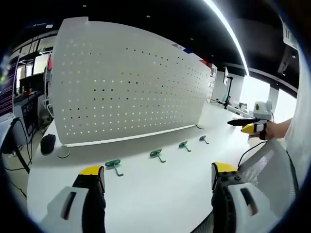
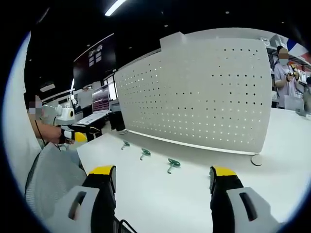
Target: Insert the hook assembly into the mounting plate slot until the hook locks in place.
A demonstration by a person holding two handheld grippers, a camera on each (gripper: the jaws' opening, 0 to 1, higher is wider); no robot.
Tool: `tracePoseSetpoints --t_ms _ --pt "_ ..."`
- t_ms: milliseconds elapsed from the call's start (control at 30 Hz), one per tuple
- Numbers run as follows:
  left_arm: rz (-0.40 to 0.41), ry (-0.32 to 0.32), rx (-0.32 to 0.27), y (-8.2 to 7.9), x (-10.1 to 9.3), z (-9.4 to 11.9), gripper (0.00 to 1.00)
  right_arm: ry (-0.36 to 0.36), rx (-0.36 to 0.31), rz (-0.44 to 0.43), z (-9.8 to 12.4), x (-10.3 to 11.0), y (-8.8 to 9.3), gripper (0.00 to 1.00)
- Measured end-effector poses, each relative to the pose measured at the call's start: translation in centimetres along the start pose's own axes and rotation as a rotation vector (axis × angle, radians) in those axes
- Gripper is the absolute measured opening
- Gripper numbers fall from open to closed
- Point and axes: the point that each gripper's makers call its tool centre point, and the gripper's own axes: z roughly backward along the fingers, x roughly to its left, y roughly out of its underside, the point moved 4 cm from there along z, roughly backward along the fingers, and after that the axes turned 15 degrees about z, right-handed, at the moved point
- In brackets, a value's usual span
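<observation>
Left gripper view: left tool (image 1: 158, 182) is hanging jaws apart, empty, above the surface (image 1: 160, 194); four green hooks (image 1: 157, 154) are lying lined up before the pegboard (image 1: 129, 80), probably for easy picking. Right gripper view: right tool (image 2: 163, 187) is also gaping empty, facing hooks (image 2: 173, 164).

My right tool (image 2: 163, 187) rises from the bottom of the frame, jaws apart with nothing between them. Beyond it, three green hooks (image 2: 172, 164) lie in a row on the white table (image 2: 160, 194), just before the upright perforated plate (image 2: 204, 97). At the left edge I see the other tool (image 2: 73, 136) in a hand.
</observation>
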Motion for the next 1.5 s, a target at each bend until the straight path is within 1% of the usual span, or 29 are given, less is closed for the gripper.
tracePoseSetpoints --t_ms 67,200,300,400,633,667,767,867,900,967,1033,1100,1200,1267,1467,1500 --pt "-0.014 0.004 0.012 -0.3 0.1 -0.2 0.91 -0.002 -0.002 0.002 -0.1 0.0 -0.1 0.77" --pt "-0.059 0.011 0.073 -0.8 0.7 -0.5 0.87 -0.009 -0.004 0.012 -0.3 0.1 -0.3 0.77" --pt "-0.084 0.02 0.094 -1.1 1.0 -1.0 0.86 -0.008 -0.008 0.011 -0.4 0.1 -0.5 0.77" --pt "-0.1 0.031 0.127 -1.3 1.4 -1.6 0.85 -0.005 -0.014 0.012 -0.5 0.0 -0.7 0.77" --pt "-0.201 0.044 0.244 -1.0 2.1 -2.7 0.84 0.007 -0.031 0.045 -0.6 0.3 -1.3 0.76" --pt "-0.209 0.046 0.247 -1.0 2.2 -2.8 0.84 0.009 -0.03 0.052 -0.6 0.4 -1.3 0.76" --pt "-0.239 0.056 0.296 -0.9 2.7 -3.2 0.84 0.017 -0.029 0.08 -0.7 0.5 -1.2 0.75" --pt "-0.271 0.064 0.339 -0.9 3.2 -3.6 0.83 0.016 -0.024 0.088 -0.7 0.4 -1.2 0.75" --pt "-0.29 0.067 0.359 -0.9 3.4 -3.7 0.81 0.016 -0.023 0.088 -0.7 0.4 -1.1 0.75" --pt "-0.302 0.075 0.371 -1.0 3.8 -4.0 0.8 0.016 -0.025 0.086 -0.7 0.4 -1.1 0.75" --pt "-0.313 0.083 0.389 -1.1 4.1 -4.3 0.8 0.013 -0.024 0.084 -0.8 0.5 -1.1 0.75" --pt "-0.327 0.082 0.425 -1.1 4.5 -4.6 0.79 0.01 -0.026 0.086 -0.8 0.5 -1.1 0.75" --pt "-0.346 0.094 0.444 -1.4 5.1 -5.1 0.78 0.008 -0.025 0.087 -0.8 0.5 -1.1 0.75" --pt "-0.366 0.1 0.471 -1.2 5.4 -5.2 0.78 0.007 -0.025 0.085 -0.9 0.6 -1.0 0.75" --pt "-0.412 0.108 0.529 -1.5 6.4 -5.8 0.78 -0.006 -0.006 0.08 -1.1 0.8 -0.7 0.76" --pt "-0.423 0.112 0.542 -1.6 6.6 -5.9 0.78 -0.015 0.006 0.075 -1.2 0.9 -0.5 0.76"
